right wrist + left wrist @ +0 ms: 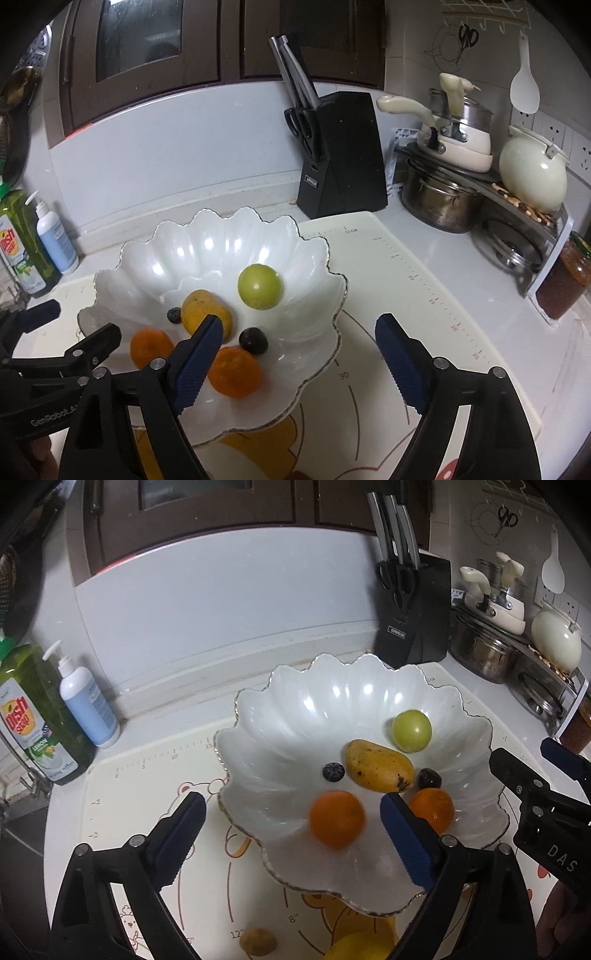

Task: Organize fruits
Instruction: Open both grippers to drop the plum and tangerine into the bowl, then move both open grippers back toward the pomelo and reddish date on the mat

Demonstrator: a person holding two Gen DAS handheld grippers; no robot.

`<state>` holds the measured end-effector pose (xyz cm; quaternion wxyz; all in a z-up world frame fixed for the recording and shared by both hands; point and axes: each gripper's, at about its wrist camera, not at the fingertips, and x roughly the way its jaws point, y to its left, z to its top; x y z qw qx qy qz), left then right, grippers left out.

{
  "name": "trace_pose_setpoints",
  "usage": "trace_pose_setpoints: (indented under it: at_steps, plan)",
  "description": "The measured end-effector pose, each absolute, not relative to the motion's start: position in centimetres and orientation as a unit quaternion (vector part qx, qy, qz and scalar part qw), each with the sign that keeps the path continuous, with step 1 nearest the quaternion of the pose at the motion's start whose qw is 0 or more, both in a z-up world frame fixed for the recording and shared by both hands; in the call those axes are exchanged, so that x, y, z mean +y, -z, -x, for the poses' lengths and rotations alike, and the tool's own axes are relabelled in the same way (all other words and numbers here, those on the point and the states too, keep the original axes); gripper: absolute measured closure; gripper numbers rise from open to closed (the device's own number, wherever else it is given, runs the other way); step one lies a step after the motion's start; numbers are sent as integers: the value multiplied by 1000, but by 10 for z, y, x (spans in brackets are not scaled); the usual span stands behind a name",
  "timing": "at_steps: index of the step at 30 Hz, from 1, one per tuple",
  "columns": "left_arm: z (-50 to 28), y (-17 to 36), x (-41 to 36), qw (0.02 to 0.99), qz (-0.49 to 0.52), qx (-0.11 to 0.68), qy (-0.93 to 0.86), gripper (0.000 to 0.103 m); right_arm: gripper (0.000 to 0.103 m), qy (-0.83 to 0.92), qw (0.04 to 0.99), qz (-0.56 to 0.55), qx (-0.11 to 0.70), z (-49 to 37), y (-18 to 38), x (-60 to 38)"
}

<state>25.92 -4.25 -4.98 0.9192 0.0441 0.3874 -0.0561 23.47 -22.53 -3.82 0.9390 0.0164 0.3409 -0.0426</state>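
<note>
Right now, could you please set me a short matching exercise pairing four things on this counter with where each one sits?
Things:
1. green fruit
2. blueberry
3. small brown fruit
4. knife block

Places:
A. on the mat, outside the bowl
B. in the bowl, just left of the mango
C. on the counter behind the bowl
D. in the bowl, farthest back of the fruits

Pairs: 1-D, 2-B, 3-A, 4-C

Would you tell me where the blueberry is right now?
In both views, the blueberry lies in the white bowl, just left of the mango.
</note>
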Motion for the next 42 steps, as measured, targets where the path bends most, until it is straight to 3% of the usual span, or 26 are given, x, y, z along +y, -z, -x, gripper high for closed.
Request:
trace_pose_setpoints:
  at_steps: [11,42]
  plan:
    - [-233,26,-33,928,-39,367,46,0,17,42,944,-17,326,-209,19,-221]
    - [-154,-16,-4,943,-17,329,41,0,15,41,956,-20,291,-135,-21,-198]
